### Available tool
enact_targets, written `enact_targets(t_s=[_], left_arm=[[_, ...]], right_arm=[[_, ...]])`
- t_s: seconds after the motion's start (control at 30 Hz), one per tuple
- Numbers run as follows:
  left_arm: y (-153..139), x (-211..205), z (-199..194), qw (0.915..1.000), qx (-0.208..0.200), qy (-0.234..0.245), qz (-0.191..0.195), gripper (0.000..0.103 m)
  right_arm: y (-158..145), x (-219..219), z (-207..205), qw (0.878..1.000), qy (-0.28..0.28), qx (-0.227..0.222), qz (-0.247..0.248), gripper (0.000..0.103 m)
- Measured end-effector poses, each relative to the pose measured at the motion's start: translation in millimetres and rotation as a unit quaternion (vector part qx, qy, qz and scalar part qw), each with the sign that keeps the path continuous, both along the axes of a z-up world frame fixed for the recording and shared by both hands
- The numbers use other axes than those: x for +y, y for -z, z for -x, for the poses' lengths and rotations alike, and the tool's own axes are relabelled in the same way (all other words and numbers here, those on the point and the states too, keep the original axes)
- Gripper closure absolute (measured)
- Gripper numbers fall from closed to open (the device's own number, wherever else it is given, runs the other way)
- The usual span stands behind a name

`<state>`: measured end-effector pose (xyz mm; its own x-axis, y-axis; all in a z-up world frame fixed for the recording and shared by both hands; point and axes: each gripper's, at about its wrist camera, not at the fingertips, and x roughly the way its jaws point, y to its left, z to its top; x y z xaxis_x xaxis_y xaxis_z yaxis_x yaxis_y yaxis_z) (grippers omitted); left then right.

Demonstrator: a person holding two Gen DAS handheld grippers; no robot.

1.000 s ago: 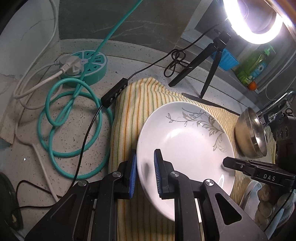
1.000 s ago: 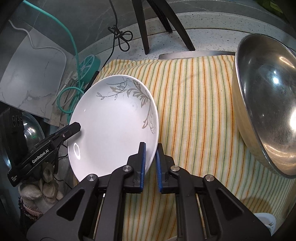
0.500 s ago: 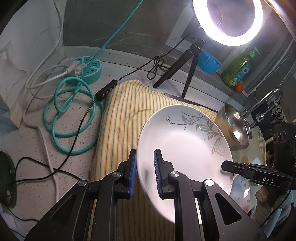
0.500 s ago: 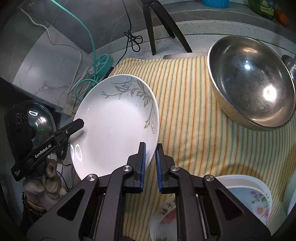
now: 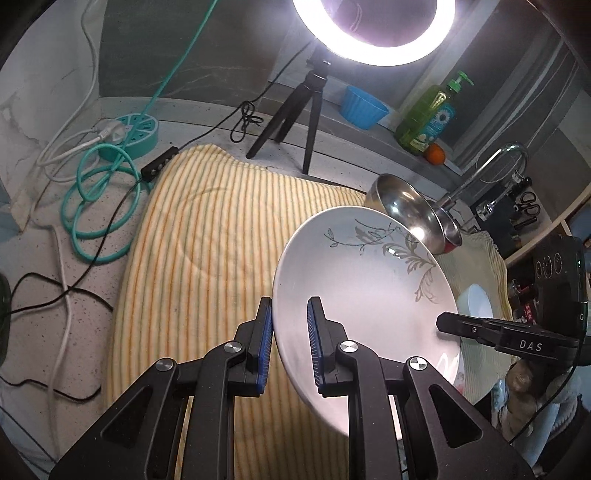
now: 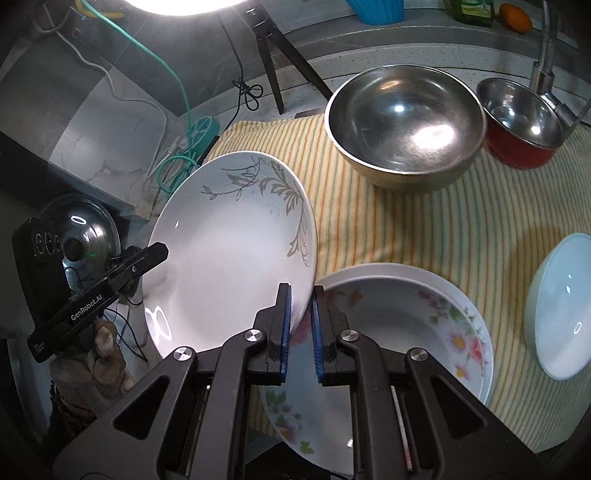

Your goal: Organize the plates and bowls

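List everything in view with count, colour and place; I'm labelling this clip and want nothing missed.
Leaf-pattern plate: 1, white with grey leaves, held tilted above the cloth by both grippers.
Floral plates: a stack, count unclear, white with pink flowers, near edge of the cloth.
Steel bowl: 1, silver, far side of the cloth.
Red bowl: 1, red outside, steel inside, right of the steel bowl.
Pale bowl: 1, pale blue-white, right edge.
Striped cloth: 1, yellow, on the counter.
Ring light: 1, lit, on a black tripod.
Teal cable: 1, coiled, left of the cloth.
Soap bottle: 1, green, back ledge.
Blue cup: 1, back ledge.
Left gripper: black, blue jaws on the plate's rim.
Right gripper: same, on the opposite rim.
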<state>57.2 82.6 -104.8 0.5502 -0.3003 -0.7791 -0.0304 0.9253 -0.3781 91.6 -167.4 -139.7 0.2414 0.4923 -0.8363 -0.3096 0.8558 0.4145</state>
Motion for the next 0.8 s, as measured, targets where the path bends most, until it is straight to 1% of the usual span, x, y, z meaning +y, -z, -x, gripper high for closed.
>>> enact_targets(t_s=[0.17, 0.47, 0.67, 0.8], left_arm=[[8, -26, 7, 0.9996, 0.012, 0.016, 0.019, 0.087], [21, -66, 23, 0.9979, 0.037, 0.041, 0.033, 0.087], [26, -90, 29, 0.9965, 0.047, 0.065, 0.024, 0.087], [28, -98, 29, 0.9958, 0.050, 0.075, 0.018, 0.087]], right_arm=[[3, -31, 14, 1.000, 0.013, 0.008, 0.007, 0.092], [15, -80, 36, 0.999, 0.039, 0.023, 0.020, 0.092], [24, -105, 46, 0.997, 0.058, 0.031, 0.027, 0.092], [25, -112, 50, 0.997, 0.063, 0.032, 0.030, 0.092]])
